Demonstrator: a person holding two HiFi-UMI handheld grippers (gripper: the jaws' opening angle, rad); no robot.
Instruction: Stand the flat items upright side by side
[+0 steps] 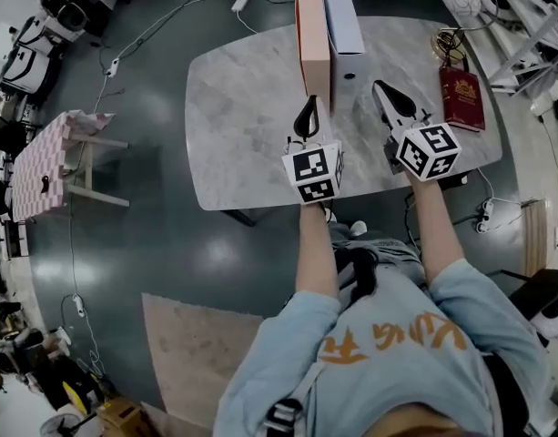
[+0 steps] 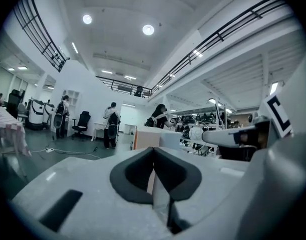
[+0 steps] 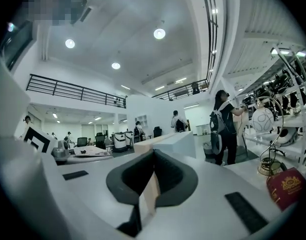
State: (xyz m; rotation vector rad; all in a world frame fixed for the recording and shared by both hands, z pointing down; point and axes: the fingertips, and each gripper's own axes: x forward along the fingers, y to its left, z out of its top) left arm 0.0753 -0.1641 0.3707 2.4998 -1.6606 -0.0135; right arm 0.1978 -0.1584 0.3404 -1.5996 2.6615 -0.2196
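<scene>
Marbled rounded tabletop, slim peach box

A dark red booklet lies beside a brass ornament.

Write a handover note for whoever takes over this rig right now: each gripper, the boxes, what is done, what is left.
Grippers: the left gripper and the right gripper both have their fingers shut on nothing, over the table just short of the boxes.
Things: the orange box and the white box stand upright side by side at the far edge.
Done: both boxes are up.
Left: a red booklet lies flat at the right; stand it beside them if it counts.
</scene>
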